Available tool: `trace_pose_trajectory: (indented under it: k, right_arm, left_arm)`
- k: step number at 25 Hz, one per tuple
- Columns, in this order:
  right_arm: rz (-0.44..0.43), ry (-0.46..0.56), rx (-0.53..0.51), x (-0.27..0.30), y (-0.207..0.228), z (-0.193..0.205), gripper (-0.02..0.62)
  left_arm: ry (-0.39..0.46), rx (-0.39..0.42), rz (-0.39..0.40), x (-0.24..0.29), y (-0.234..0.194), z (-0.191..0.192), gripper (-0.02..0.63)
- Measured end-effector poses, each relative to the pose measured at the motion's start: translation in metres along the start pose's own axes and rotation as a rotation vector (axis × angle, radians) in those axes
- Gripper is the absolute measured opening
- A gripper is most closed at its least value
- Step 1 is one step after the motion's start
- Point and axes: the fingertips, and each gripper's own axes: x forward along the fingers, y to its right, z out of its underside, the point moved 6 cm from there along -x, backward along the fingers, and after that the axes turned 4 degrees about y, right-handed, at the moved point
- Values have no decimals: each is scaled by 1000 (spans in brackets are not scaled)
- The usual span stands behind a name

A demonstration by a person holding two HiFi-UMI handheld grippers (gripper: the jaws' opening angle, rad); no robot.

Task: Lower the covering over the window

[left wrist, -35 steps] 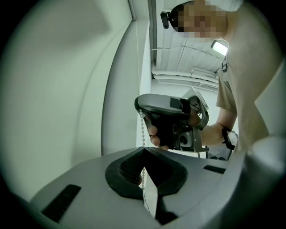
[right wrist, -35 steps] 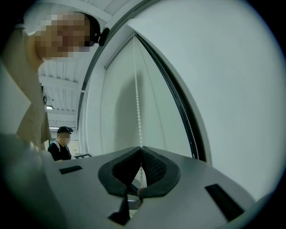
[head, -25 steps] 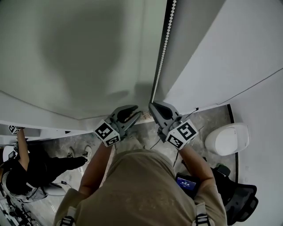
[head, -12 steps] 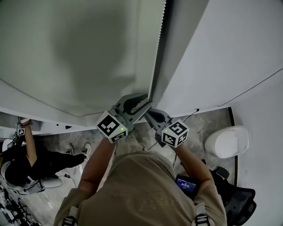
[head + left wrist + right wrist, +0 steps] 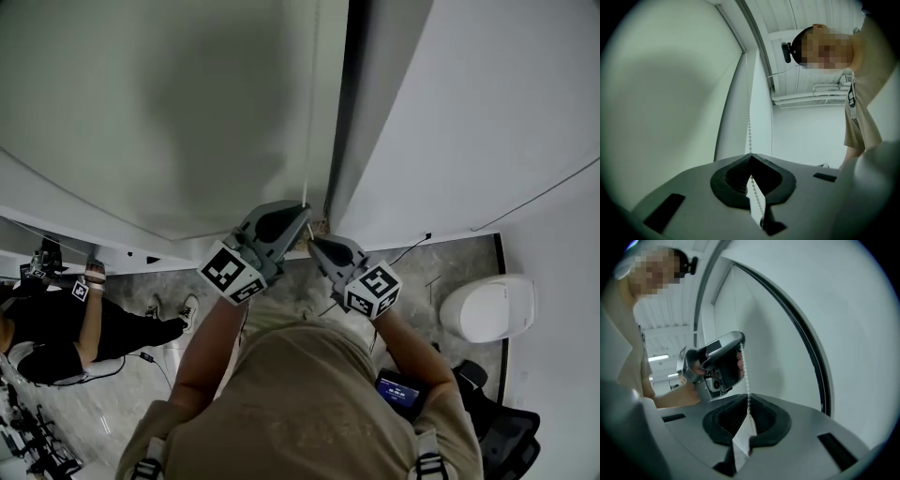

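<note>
Left tongs [image 5: 302, 214] just closed, pinching bead chain [image 5: 749, 131]. Right tongs [image 5: 315, 242] clamped on same chain, at 5 o'clock of left tongs. Window blind [image 5: 159, 103] at 11 o'clock.

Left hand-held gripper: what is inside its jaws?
A white bead chain runs between the jaws of the left hand-held gripper, which have just closed on it. It shows above the tips and in the hollow behind them. The pinched beads themselves are covered.
</note>
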Motion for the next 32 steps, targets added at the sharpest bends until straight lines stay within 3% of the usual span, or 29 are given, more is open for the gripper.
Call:
trace_pose_trajectory:
  k: [1, 2, 3, 6, 8, 13, 20, 21, 23, 24, 25, 26, 28, 31, 32]
  right_arm:
    - [-13, 27, -61, -1, -3, -3, 35]
    - [-24, 73, -104, -2, -5, -9, 133]
    - [-27, 140, -127, -5, -6, -20, 175]
    - [-23, 355, -125, -14, -14, -64, 179]
    - [-49, 396, -97, -10, -24, -87, 178]
    - [-70, 246, -87, 10, -46, -95, 166]
    - [-39, 188, -110, 21, -59, -86, 12]
    - [-38, 182, -110, 21, -62, -87, 11]
    - [-24, 175, -98, 17, -60, -89, 9]
    - [-15, 166, -87, 15, -56, -86, 9]
    - [-5, 140, -76, 13, -51, -78, 9]
    - [5, 94, -62, 13, -46, -64, 9]
    - [16, 0, -10, 15, -41, -30, 9]
    - [-3, -25, 33, 17, -45, -14, 9]
    - [-9, -25, 23, 19, -47, -15, 9]
  left_arm:
    - [2, -1, -10, -3, -1, 0, 15]
    - [3, 2, -19, -7, -3, -1, 17]
    - [4, 5, -27, -11, -5, -1, 15]
    - [-33, 20, -38, -23, -10, 4, 15]
    - [-89, 29, -32, -31, -6, 17, 15]
    - [-153, -14, -22, -51, 20, 50, 15]
    - [-157, -31, 32, -63, 35, 49, 15]
    - [-146, -53, 48, -66, 35, 47, 17]
    - [-76, -180, 87, -76, 33, 41, 22]
    - [-27, -260, 94, -81, 27, 36, 148]
    - [13, -313, 87, -85, 20, 29, 198]
    - [35, -328, 74, -85, 13, 22, 198]
    - [30, -279, 71, -74, 8, 5, 198]
    - [-41, -125, 102, -43, 9, -13, 190]
    - [-60, -73, 109, -35, 10, -16, 141]
